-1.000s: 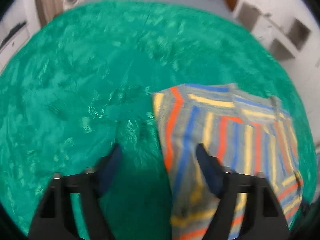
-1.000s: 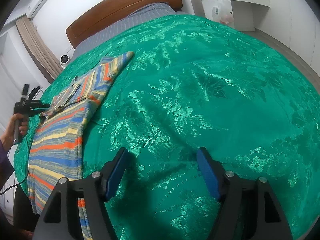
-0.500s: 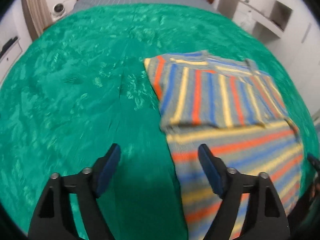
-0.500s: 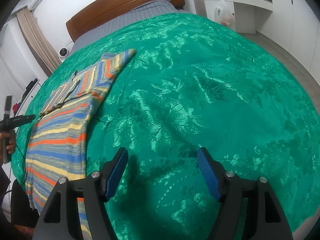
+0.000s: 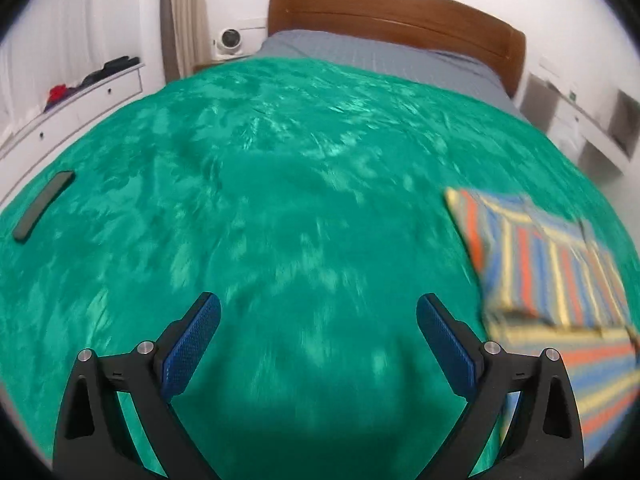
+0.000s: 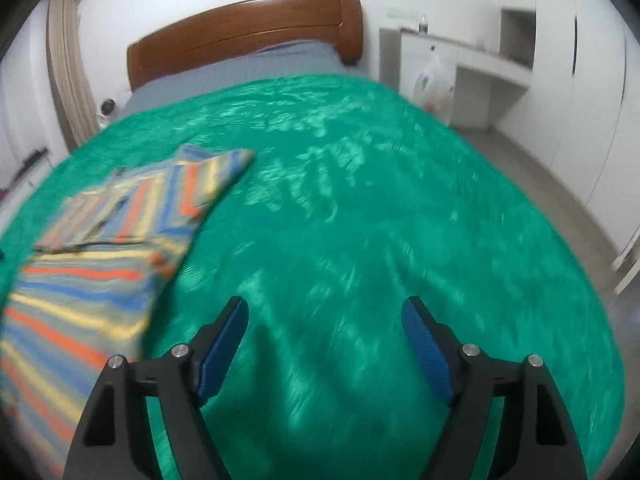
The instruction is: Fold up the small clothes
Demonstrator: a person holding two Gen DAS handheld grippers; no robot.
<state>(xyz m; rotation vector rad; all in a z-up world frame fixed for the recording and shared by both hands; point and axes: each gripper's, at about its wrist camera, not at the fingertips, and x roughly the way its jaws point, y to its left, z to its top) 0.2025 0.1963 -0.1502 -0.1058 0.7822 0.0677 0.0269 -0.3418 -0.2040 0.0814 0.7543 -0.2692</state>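
Left wrist view: my left tool [image 5: 318, 316] hangs with its jaws wide apart, gripping nothing, above the green bedspread [image 5: 280, 208]; the striped garment [image 5: 560, 280], partly folded, lies to its right. A dark flat object [image 5: 42, 210] lies well apart from the garment.

Right wrist view: my right tool [image 6: 324, 320] is likewise spread and empty, the garment [image 6: 100, 248] left of it, toward the wooden headboard [image 6: 244, 36].

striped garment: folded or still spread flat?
Partly folded: the striped garment has one layer turned over its body, stripes crossing. Both grippers open, off it.
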